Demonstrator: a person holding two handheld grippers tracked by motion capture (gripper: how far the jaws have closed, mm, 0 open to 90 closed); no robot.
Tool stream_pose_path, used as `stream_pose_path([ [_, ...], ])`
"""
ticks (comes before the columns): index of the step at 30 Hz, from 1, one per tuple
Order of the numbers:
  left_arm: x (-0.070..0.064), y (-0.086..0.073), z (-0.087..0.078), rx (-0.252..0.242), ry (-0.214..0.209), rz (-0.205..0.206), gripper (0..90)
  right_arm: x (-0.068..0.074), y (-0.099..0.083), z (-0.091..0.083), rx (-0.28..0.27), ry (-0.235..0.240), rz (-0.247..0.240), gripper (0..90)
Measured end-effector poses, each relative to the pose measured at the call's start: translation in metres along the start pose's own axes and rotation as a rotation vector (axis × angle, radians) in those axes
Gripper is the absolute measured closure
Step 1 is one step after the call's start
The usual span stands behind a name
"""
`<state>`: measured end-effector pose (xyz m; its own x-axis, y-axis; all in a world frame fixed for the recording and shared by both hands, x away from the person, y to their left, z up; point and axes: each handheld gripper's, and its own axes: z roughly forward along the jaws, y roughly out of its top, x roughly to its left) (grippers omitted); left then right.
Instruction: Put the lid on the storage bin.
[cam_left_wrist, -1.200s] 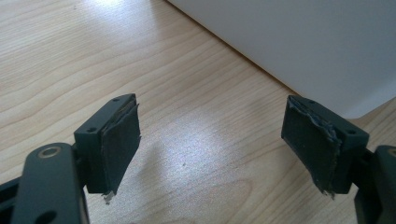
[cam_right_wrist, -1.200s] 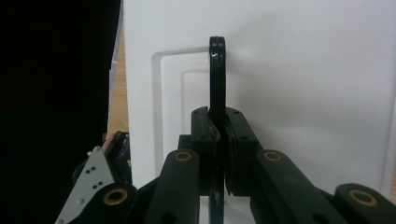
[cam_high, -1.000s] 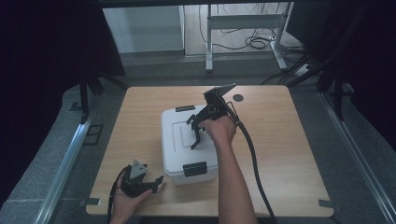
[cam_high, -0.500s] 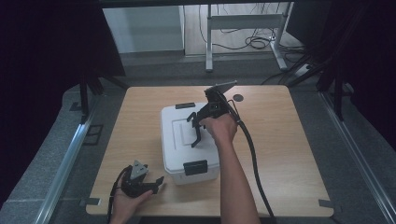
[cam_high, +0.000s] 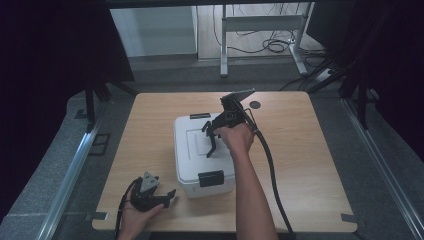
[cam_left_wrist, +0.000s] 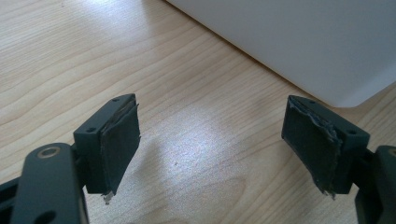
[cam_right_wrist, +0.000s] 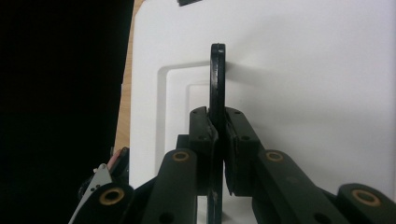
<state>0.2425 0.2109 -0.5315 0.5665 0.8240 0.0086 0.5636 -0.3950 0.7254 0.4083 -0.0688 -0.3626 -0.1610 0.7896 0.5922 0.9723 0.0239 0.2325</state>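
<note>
A white lidded box (cam_high: 192, 150) stands in the middle of the wooden table (cam_high: 310, 165), with a black latch (cam_high: 211, 178) at its near side and another latch (cam_high: 200, 116) at its far side. Its thin black handle (cam_right_wrist: 217, 74) stands upright over the lid. My right gripper (cam_right_wrist: 217, 116) is shut on that handle, and from above the right gripper (cam_high: 212, 137) hangs over the lid's centre. My left gripper (cam_high: 169, 195) rests low by the box's near left corner. Its jaws are wide open with bare wood between them (cam_left_wrist: 212, 135), and the box wall (cam_left_wrist: 303, 42) lies just beyond.
A thick black cable (cam_high: 270, 165) trails from the right gripper across the table's right half to the near edge. A small dark round grommet (cam_high: 255, 105) sits near the far edge. A metal desk frame (cam_high: 260, 25) and floor cables lie beyond the table.
</note>
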Motion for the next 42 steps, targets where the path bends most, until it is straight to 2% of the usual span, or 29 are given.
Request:
stream_pose_path([
  [8,-0.001,0.0,0.0,-0.002,0.001,-0.004,19.4,0.006,-0.001,0.001,-0.001,0.005,-0.02,82.1],
  [15,-0.001,0.0,0.001,-0.001,0.0,-0.004,19.4,0.005,-0.003,0.001,-0.015,-0.01,-0.026,83.1],
  [23,-0.001,0.0,0.001,-0.001,0.002,-0.002,19.4,0.013,-0.006,0.001,-0.03,-0.036,-0.041,83.0],
  [33,-0.001,0.0,0.001,0.002,0.002,0.003,19.4,0.01,-0.01,0.007,-0.041,-0.055,-0.04,83.4],
  [38,-0.001,0.0,0.001,0.004,0.001,0.004,19.4,0.007,-0.011,0.007,-0.042,-0.038,-0.035,82.9],
  [39,-0.001,0.0,0.001,0.004,0.001,0.005,19.4,0.006,-0.011,0.007,-0.044,-0.028,-0.036,82.2],
  [40,-0.001,0.0,0.001,0.003,0.001,0.006,19.4,0.006,-0.011,0.008,-0.028,-0.033,-0.058,73.3],
  [41,-0.001,0.0,0.001,0.003,0.001,0.006,19.4,0.006,-0.011,0.008,-0.028,-0.033,-0.058,73.3],
  [42,-0.001,0.0,0.0,0.002,0.001,0.005,19.4,0.007,-0.01,0.007,-0.02,-0.039,-0.079,67.4],
])
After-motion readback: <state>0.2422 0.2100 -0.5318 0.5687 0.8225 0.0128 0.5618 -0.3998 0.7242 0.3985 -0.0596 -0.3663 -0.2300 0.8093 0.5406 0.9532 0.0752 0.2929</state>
